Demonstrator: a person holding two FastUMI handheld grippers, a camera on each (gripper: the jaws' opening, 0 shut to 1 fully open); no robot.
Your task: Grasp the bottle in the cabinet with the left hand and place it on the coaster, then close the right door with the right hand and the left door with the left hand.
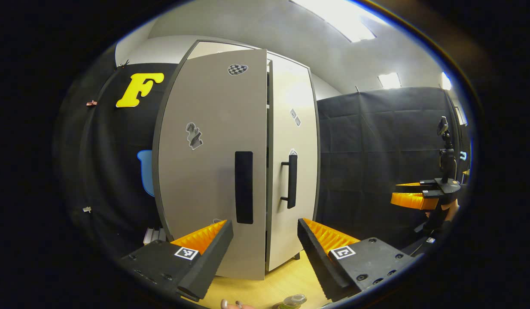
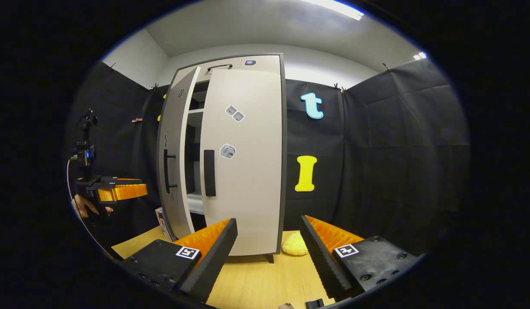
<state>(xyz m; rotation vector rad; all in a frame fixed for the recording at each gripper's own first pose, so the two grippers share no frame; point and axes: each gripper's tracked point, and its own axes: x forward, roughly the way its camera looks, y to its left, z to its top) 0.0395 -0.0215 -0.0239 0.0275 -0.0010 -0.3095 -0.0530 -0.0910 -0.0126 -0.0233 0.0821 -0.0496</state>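
Left gripper (image 1: pixel 265 240) is spread wide with nothing between its fingers, hanging in front of the cabinet (image 1: pixel 248 163) and pointing at the left door (image 1: pixel 213 163), which sits partly ajar. Down at the bottom edge of the left gripper view you can just catch the bottle (image 1: pixel 293 300) top on the table (image 1: pixel 286 279), near a person's fingertips; can't tell if it's on a coaster.

Right gripper (image 2: pixel 269 242) is also wide open and empty, facing the right door (image 2: pixel 248 171), which looks shut. Some yellow lumpy thing (image 2: pixel 294 246) sits on the table just beside the cabinet's foot. In the right gripper view the left gripper shows off to the side, held in a hand (image 2: pixel 82 206).
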